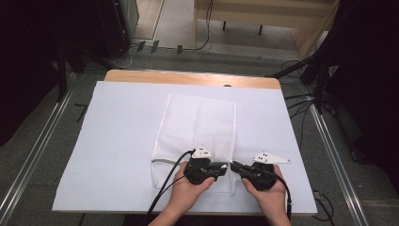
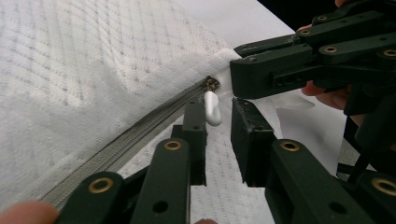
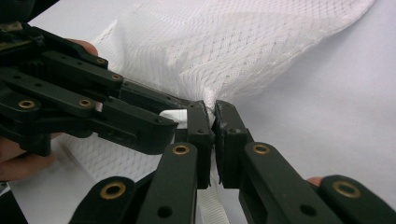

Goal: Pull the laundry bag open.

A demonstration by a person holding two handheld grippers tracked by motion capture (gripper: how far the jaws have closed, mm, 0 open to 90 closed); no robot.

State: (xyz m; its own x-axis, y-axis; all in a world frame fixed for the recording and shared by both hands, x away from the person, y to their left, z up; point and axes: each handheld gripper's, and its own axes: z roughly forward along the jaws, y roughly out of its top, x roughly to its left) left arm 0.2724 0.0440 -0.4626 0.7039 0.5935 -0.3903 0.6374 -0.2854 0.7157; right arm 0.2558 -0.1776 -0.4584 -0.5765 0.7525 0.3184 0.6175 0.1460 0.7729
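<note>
Mesh bag [image 1: 200, 127]: white, fine net weave with faint grey dotted grid. Zipper [image 2: 135, 133]: grey tape, brass-toned slider, white pull tab [image 2: 213, 108]. Left claw [image 1: 225, 166] and right claw [image 1: 234, 165]: black, brass-coloured rivets, white-grey top plates. Tabletop [image 1: 122, 122]: white sheet, light wood edge.

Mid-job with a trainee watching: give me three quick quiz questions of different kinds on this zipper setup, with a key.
1. True or false: the right gripper is shut on the mesh bag.
2. What hangs between the left gripper jaws? A) the white zipper pull B) a cable C) a coin
3. Fill in: the bag lies on a white ___ covering the table.

Key: 1 true; 2 A; 3 sheet.
</note>
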